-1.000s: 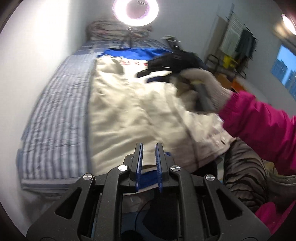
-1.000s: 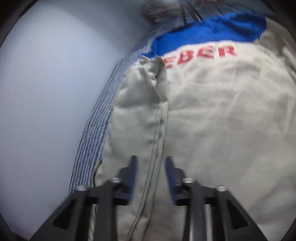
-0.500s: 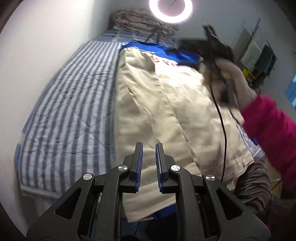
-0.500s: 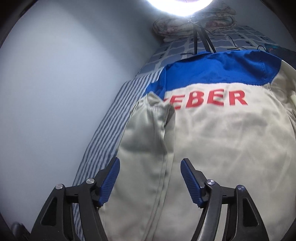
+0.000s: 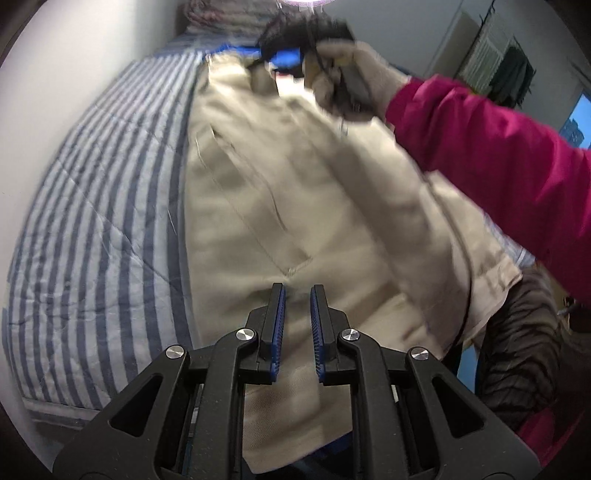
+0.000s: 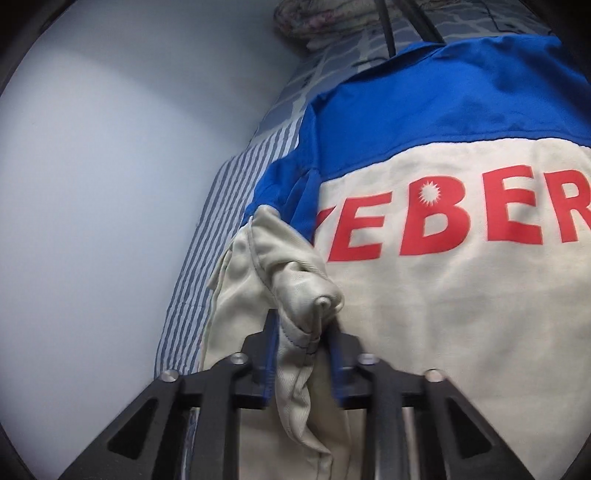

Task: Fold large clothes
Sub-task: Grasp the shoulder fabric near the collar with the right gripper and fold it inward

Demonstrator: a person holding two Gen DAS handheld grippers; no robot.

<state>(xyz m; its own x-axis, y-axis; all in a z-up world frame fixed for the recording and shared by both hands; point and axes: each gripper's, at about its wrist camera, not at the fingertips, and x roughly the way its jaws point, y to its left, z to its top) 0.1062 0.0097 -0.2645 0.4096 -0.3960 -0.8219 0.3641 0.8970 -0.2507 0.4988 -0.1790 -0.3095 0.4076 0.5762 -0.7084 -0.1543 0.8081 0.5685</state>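
A beige work jacket [image 5: 295,184] with a blue yoke and red letters lies back-up on the striped bed cover [image 5: 92,203]. In the right wrist view my right gripper [image 6: 301,325] is closing, its pads pressing a bunched beige sleeve cuff [image 6: 295,280] at the jacket's [image 6: 461,314] left side. A gloved hand [image 5: 354,74] in a pink sleeve [image 5: 498,155] holds that gripper [image 5: 266,55] near the collar, blurred. Low over the jacket's hem my left gripper [image 5: 297,291] hangs, its jaws a narrow slit apart with nothing between them.
A white wall runs along the bed's left side. A folded quilt [image 6: 314,22] and black tripod legs [image 6: 388,29] stand at the head of the bed. A dark quilted garment [image 5: 517,332] sits off the bed's right edge. Clothes hang on a rack [image 5: 513,66] far right.
My right gripper opened wide, moved forward to the sleeve end near the letters and closed on the cuff. My left gripper sank closer over the jacket's lower part.
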